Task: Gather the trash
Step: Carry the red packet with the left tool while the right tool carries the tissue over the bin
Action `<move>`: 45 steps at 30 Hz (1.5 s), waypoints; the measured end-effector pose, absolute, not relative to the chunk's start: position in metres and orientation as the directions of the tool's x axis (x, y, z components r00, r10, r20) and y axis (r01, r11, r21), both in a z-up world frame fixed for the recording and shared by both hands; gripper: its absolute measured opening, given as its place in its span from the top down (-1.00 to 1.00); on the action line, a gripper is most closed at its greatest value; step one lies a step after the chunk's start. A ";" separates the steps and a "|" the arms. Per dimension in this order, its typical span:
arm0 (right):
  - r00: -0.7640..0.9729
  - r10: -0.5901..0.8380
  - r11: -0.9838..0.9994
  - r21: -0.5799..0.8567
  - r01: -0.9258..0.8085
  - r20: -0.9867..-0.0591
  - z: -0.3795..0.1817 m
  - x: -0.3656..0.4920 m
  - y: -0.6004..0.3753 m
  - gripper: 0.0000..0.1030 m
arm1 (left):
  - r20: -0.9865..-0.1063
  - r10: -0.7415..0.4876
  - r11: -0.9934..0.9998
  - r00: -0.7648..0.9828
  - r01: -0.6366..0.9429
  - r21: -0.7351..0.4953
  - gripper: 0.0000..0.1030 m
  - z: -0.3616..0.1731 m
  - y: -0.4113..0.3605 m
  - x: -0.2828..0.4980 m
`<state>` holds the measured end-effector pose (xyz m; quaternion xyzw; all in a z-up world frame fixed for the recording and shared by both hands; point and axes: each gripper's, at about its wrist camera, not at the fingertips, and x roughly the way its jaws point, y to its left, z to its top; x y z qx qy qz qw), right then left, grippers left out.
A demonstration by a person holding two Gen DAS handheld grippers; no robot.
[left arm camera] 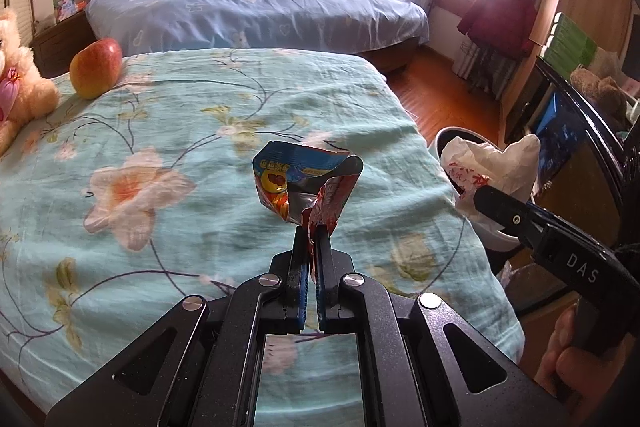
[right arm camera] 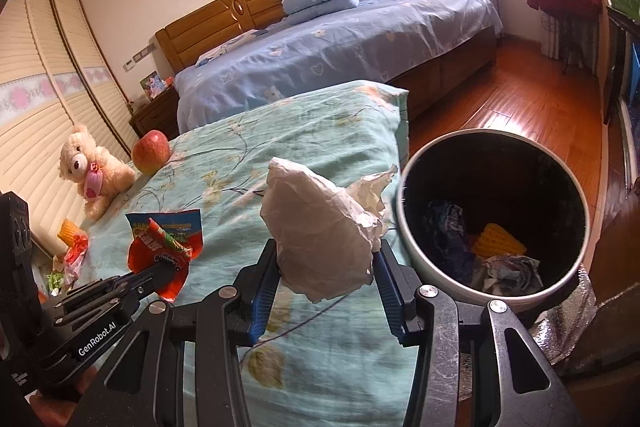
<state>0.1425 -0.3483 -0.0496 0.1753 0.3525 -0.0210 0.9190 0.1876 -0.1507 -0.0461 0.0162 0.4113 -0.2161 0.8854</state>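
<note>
Beside the bed's [right arm camera: 328, 131] edge stands the bin [right arm camera: 416, 251]; left jaws pinch a wrapper [left arm camera: 304, 183], right jaws clamp crumpled paper [right arm camera: 320, 227].

FREE: floral bedspread [left arm camera: 168, 131] bare through its middle and far-right corner | OBSTACLES: apple [left arm camera: 96, 68] and teddy bear [right arm camera: 94, 169] at far left; wrapper litter [right arm camera: 72, 247] along left edge | RIGHT: trash bin [right arm camera: 416, 227] mouth unobstructed, just beside mattress edge; dark cabinet [left arm camera: 576, 131] behind.
</note>
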 end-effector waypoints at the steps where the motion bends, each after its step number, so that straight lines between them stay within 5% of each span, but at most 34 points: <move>1: 0.751 0.083 0.936 0.309 0.166 -0.655 -0.050 0.141 -0.351 0.08 | -0.736 -0.371 0.905 0.566 0.399 -0.149 0.95 -0.046 -0.152 0.187; 45: 0.717 -0.108 0.910 0.221 0.350 -0.689 -0.054 0.116 -0.444 0.07 | -0.733 -0.465 0.802 0.497 0.588 -0.110 0.95 -0.036 -0.257 0.178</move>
